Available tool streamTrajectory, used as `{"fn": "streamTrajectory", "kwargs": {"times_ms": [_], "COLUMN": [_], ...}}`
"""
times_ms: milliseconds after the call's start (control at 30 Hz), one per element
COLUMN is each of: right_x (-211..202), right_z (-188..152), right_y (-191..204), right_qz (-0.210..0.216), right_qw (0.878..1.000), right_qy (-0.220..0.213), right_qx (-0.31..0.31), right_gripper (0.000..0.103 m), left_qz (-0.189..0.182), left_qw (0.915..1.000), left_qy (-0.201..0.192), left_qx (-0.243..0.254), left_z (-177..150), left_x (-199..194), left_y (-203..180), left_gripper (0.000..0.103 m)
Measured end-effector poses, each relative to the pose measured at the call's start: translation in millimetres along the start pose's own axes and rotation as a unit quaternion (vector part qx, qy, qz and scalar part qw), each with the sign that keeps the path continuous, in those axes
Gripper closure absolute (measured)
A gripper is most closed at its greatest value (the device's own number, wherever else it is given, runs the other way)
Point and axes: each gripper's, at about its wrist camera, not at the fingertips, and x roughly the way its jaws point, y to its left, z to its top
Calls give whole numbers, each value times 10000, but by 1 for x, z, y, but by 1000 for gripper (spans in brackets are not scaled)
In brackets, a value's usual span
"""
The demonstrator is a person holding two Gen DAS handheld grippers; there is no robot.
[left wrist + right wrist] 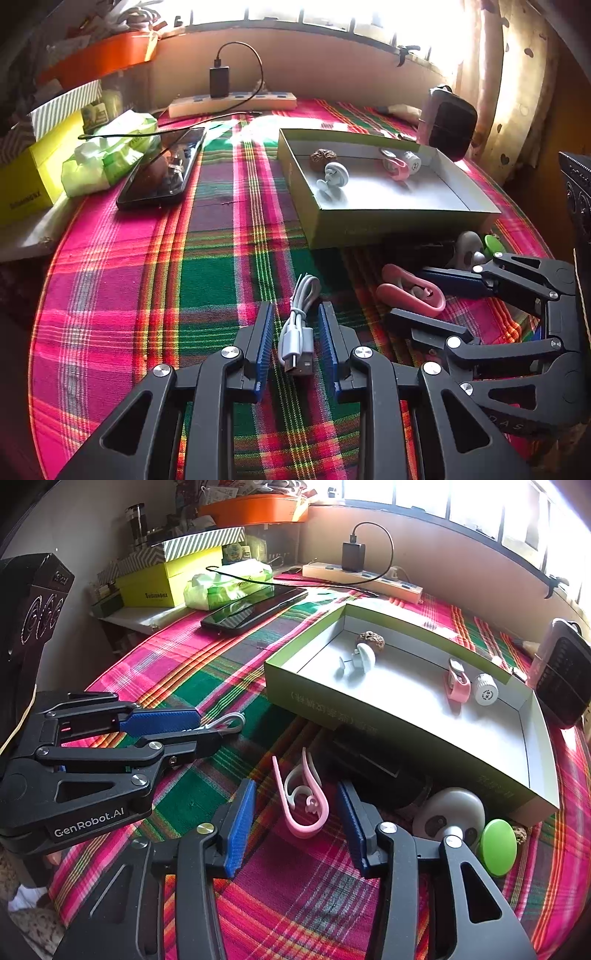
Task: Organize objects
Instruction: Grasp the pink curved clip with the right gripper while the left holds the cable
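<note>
1. Left wrist view: left gripper (295,332), jaws parted, holding nothing; bundled white USB cable (299,325) lies on the plaid cloth (122,288) between the blue pads, touching neither. Open box (373,221) ahead and to the right; phone (162,170) ahead-left.
2. Right wrist view: right gripper (295,819), jaws wide apart, gripping nothing; pink clip (303,801) lies between the fingers. Green disc (496,845) and white round piece (448,812) lie right of the jaws, box (332,709) beyond.

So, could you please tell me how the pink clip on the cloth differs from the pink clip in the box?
The pink clip on the cloth lies flat between the right tongs, splayed open. The pink clip in the box looks smaller and stands on edge beside a white cap. Both are pink.
</note>
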Motion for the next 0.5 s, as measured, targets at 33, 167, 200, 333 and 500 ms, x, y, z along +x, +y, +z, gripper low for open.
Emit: {"fn": "streamTrajectory", "kwargs": {"times_ms": [33,167,200,333,500], "right_x": [0,-1,-1,-1,-3], "right_z": [0,0,0,-1,-2], "right_y": [0,1,0,0,-1], "right_qz": [8,2,5,-5,-11], "right_qw": [10000,10000,10000,10000,10000], "right_qy": [-3,-15,-14,-16,-17], "right_qx": [-5,23,42,51,70], "right_gripper": [67,77,78,78,78], "left_qz": [0,9,30,34,30], "left_qw": [10000,10000,10000,10000,10000], "left_qy": [-2,-5,-6,-13,-14], "left_qx": [-6,-11,-14,-34,-37], "left_z": [0,0,0,-1,-1], "left_x": [0,0,0,-1,-1], "left_y": [0,0,0,1,1], "left_gripper": [80,81,84,87,87]}}
